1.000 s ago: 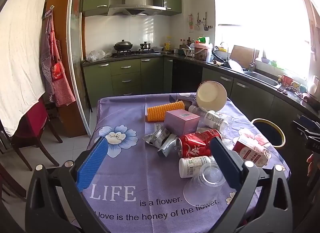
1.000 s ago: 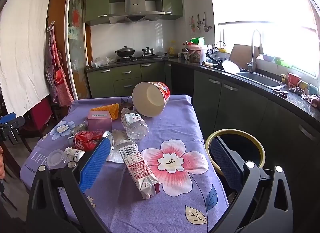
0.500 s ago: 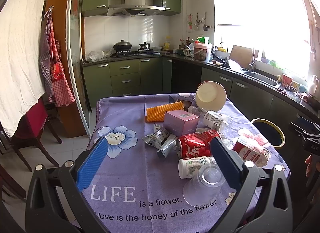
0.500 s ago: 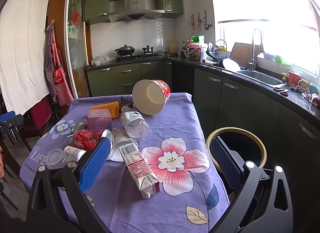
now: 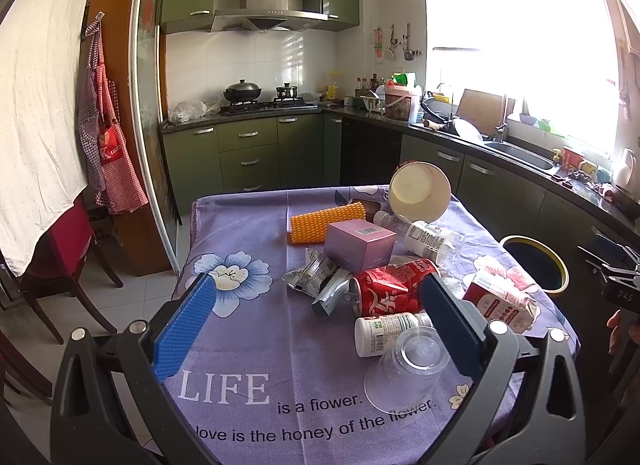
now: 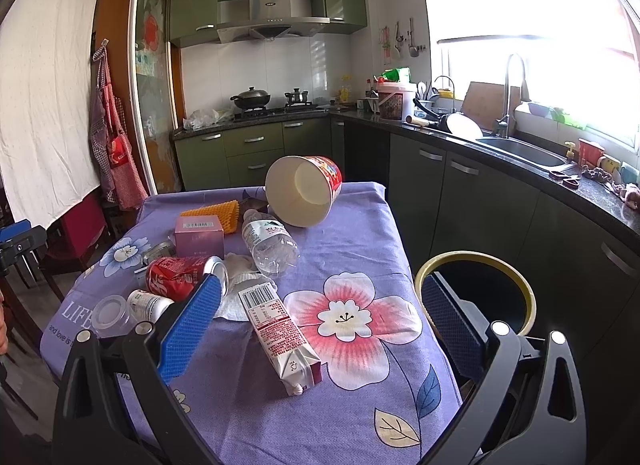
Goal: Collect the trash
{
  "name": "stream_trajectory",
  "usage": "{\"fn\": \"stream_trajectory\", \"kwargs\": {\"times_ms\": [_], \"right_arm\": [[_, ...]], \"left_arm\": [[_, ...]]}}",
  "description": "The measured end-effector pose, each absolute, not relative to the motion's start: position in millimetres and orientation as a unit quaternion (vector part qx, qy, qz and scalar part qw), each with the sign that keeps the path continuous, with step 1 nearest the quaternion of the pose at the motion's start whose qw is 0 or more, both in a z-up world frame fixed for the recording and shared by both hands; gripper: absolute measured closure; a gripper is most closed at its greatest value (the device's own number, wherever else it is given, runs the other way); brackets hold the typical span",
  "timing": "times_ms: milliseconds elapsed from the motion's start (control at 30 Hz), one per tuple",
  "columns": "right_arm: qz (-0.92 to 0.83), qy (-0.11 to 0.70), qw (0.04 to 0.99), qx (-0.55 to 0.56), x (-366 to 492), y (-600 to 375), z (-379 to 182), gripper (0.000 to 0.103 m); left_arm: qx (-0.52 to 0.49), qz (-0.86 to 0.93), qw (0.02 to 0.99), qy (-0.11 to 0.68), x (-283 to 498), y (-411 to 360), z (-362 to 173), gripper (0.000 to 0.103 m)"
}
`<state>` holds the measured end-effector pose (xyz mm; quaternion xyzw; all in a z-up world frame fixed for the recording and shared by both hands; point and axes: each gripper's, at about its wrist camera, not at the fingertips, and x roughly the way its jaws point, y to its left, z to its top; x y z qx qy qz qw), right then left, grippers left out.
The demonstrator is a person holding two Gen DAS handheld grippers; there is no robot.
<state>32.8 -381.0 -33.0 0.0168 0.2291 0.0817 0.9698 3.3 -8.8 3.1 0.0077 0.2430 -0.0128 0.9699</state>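
Trash lies on a purple flowered tablecloth: a crushed red can, a clear plastic cup, a small white bottle, a red and white carton, a pink box, foil wrappers, a clear water bottle, an orange ridged piece and a tipped paper bucket. My left gripper is open and empty above the near table edge. My right gripper is open and empty, over the carton. A yellow-rimmed bin stands right of the table.
Green kitchen cabinets, a stove and a sink run along the back and right. A red chair and a hanging apron are at the left. The bin also shows in the left wrist view.
Both grippers have drifted only slightly; the right one has eased a little closer over the table. Nothing was grasped or moved.
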Motion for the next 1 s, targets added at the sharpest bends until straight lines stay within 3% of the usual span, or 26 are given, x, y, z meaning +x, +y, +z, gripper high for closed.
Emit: {"fn": "stream_trajectory", "kwargs": {"times_ms": [1000], "right_arm": [[0.082,0.234,0.969,0.019,34.7,-380.0,-34.4,0.004]], "left_arm": [[0.010,-0.017,0.970,0.244,6.4,-12.0,3.4,0.006]]}}
